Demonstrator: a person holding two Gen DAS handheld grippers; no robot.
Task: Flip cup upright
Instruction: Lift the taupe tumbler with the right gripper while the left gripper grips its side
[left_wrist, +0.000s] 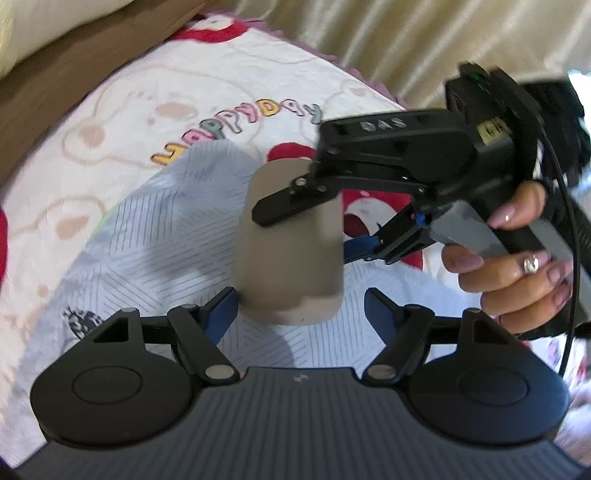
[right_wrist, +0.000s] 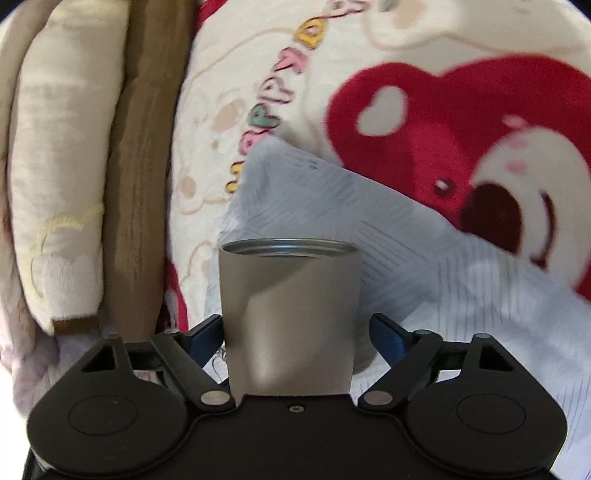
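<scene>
A taupe metal cup is held over a pale blue striped cloth. My right gripper comes in from the right and is shut on the cup's upper body. In the right wrist view the cup sits between my right gripper's blue pads, its silver rim pointing away from the camera. My left gripper is open, with the cup's lower end between its spread fingertips; the left pad is close to the cup wall. The cup's mouth is hidden in the left wrist view.
A cream blanket with red bear prints and "HAPPY DAY" lettering covers the surface. A brown and cream pillow lies along the left edge. Beige curtains hang behind. A hand holds the right gripper's handle.
</scene>
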